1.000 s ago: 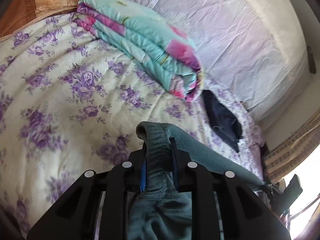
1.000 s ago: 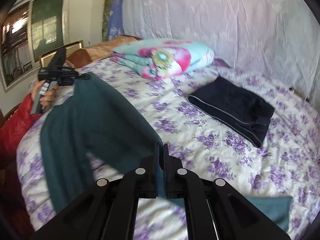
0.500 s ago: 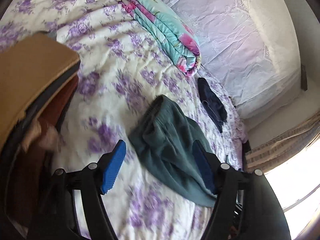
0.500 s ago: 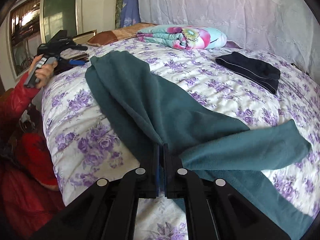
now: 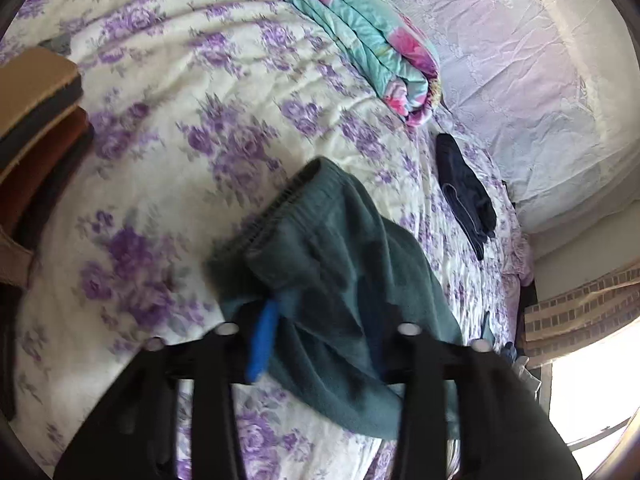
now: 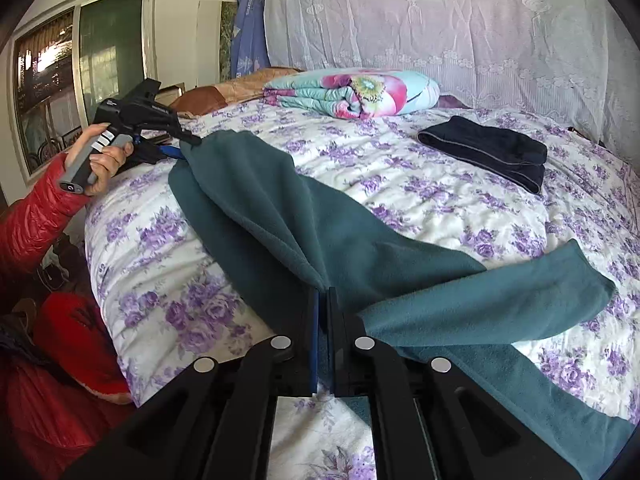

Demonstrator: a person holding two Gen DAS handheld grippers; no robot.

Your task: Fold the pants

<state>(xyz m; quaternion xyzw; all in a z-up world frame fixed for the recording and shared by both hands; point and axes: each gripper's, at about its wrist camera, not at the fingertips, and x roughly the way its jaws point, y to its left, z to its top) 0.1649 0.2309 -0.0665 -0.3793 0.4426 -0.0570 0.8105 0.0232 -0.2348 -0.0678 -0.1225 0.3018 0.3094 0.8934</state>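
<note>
left wrist view: teal pants (image 5: 340, 280) lie on the floral bedspread (image 5: 180, 128), waistband end nearest the camera and bunched. left gripper (image 5: 320, 320) sits over that bunch; its jaws have just been closing, and fleece fills the gap between them. blue pad (image 5: 262, 340) on one finger shows, blurred, and appears to touch the cloth; the other pad is hidden, so whether the pinch is complete i cannot tell. beyond the pants: a folded dark garment (image 5: 464, 192), and further still a folded flowered quilt (image 5: 360, 40).

right wrist view: right gripper (image 6: 323, 320) has jaws fully together, nipping a ridge of the pants (image 6: 320, 232) around the crotch or upper leg. from that pinch one band of fabric runs away to the waistband, where the left gripper (image 6: 176, 140) is held by a hand (image 6: 104, 156) in a red sleeve (image 6: 36, 212). one leg is flung sideways across the bedspread (image 6: 440, 208), away from the waistband; the other trails toward the near edge. the dark garment (image 6: 484, 152) lies well beyond the pants, neatly folded.

progress, judged: early. pants are on the bed but splayed, legs apart, no clean fold yet. left to do: bring the legs together, smooth, then fold lengthwise into a stack like the dark garment.
</note>
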